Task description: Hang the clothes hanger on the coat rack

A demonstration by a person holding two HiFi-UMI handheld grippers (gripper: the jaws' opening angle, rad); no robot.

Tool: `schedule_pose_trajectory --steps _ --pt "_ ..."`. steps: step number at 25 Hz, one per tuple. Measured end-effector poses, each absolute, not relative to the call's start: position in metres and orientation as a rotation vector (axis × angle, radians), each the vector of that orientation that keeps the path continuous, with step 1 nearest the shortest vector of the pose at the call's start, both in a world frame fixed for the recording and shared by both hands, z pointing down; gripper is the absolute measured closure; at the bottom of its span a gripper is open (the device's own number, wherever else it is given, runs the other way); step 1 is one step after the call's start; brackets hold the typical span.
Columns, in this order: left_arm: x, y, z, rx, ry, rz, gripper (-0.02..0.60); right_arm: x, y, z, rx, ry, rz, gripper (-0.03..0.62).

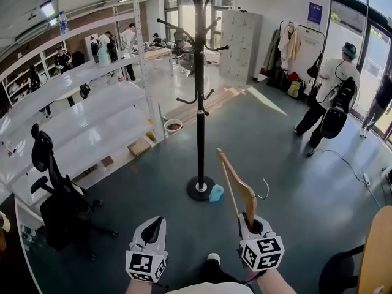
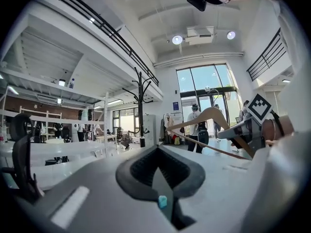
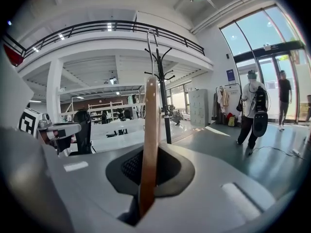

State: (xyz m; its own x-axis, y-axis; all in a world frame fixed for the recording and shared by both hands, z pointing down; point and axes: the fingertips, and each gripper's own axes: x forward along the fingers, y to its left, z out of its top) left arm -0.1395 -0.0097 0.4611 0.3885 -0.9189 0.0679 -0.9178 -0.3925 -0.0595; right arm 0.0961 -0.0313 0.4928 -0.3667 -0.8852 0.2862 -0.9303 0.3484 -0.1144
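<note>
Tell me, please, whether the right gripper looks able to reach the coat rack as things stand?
Probably yes: the right gripper, shut on the hanger, faces the coat rack across open floor, though its hooks sit high.

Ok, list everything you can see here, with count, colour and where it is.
coat rack: one, black, standing on the floor ahead
clothes hanger: one, wooden, in the right tool
small object: one, light blue, floor beside rack base
office chair: one, black, left
shelving: one unit, white, left
lockers: one bank, grey, far end
person: one nearby, white top, right
left tool: one, grey, jaws together, empty
right tool: one, grey, shut on the hanger
</note>
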Motion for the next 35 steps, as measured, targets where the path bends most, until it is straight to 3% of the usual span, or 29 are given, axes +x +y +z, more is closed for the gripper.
schedule_pose_trajectory --steps 17,35 --pt "-0.065 -0.186 0.439 -2.506 1.753 -0.158 0.581 0.174 -0.231 0.469 1.635 -2.501 0.327 0.566" --pt "-0.116 -0.376 0.418 -2.563 1.597 -0.045 0.581 0.12 -0.406 0.442 1.775 -2.389 0.238 0.566"
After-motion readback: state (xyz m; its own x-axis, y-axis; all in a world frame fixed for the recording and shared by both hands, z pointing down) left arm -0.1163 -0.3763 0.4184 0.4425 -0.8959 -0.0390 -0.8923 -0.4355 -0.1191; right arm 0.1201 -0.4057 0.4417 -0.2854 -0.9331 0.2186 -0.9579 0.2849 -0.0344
